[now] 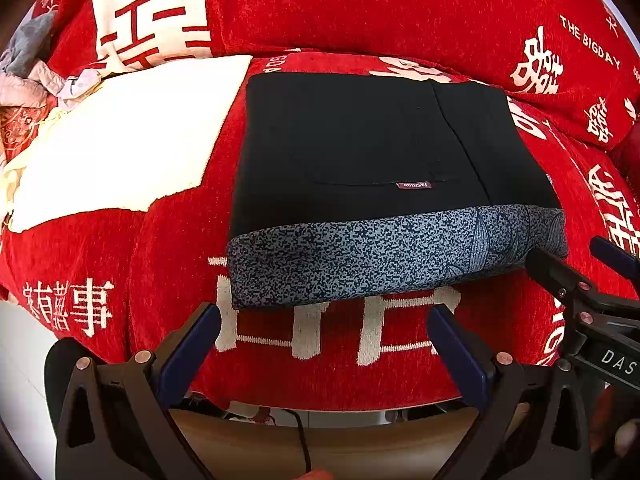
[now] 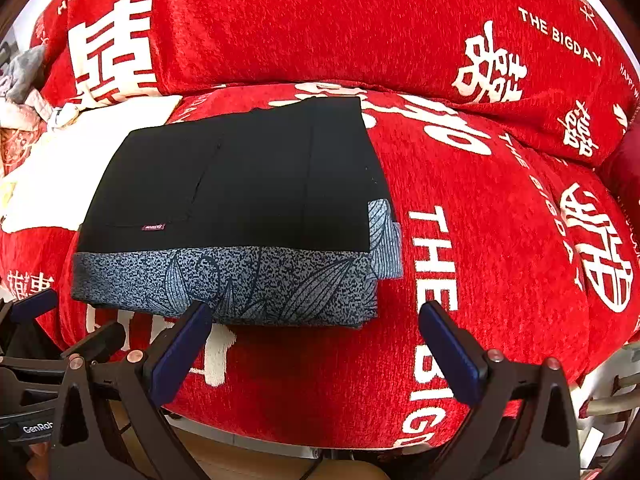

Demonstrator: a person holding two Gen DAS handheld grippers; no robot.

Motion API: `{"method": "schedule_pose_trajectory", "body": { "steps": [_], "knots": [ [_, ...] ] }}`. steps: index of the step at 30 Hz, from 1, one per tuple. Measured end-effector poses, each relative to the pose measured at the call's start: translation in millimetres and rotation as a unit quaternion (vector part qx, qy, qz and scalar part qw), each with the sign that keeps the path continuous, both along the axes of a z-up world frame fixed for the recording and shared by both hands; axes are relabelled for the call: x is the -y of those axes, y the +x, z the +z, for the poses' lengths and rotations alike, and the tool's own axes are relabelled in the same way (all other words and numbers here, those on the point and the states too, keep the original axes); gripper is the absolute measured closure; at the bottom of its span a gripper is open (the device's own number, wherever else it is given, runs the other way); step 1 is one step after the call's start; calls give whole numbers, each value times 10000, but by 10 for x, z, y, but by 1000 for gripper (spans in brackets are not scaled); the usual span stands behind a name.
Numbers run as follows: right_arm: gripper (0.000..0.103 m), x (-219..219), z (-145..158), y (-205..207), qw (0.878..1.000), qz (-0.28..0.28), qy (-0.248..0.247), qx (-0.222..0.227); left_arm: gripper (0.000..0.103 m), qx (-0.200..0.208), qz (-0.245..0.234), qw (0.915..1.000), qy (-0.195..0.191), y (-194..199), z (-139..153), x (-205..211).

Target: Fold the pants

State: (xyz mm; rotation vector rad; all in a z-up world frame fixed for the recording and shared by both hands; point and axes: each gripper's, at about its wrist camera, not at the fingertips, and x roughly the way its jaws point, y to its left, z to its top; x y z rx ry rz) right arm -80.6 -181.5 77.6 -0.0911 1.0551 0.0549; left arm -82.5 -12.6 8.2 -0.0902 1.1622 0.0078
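Note:
The pants (image 1: 360, 148) lie folded into a compact black rectangle with a speckled blue-grey band along the near edge, on the red sofa seat; they also show in the right wrist view (image 2: 240, 200). A small "FASHION" label (image 1: 414, 185) sits near the band. My left gripper (image 1: 324, 320) is open and empty, just in front of the band. My right gripper (image 2: 314, 316) is open and empty, its left finger (image 2: 188, 332) close to the band's near edge. The right gripper also shows at the right of the left wrist view (image 1: 580, 264).
A red sofa cover (image 2: 480, 240) with white lettering covers the seat and back cushions. A white cloth (image 1: 120, 140) lies left of the pants. Crumpled grey and pale clothes (image 1: 28, 64) sit at the far left. The sofa's front edge and floor (image 1: 320, 440) lie below the grippers.

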Motion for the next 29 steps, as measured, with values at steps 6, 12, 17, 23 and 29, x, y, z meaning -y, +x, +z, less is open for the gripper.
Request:
{"method": "schedule_pose_trajectory", "body": {
  "steps": [6,12,17,23,29],
  "knots": [
    [0,-8,28,-4,10000,38,-30,30,0,24,2,10000,-39,-10,24,-34],
    [0,-37,19,-18,9999,90,-61,13,0,45,-18,9999,-96,-21,42,-62],
    [0,-51,-78,-60,9998,6,-179,-45,0,105,-15,9999,-111,-30,9,-126],
    [0,-76,-392,-285,9993,-220,5,-314,0,303,-95,9995,-96,-113,-240,-257],
    [0,-89,-811,-458,9977,-450,457,-216,0,528,-88,9986,11,-179,-601,-230]
  ]
}}
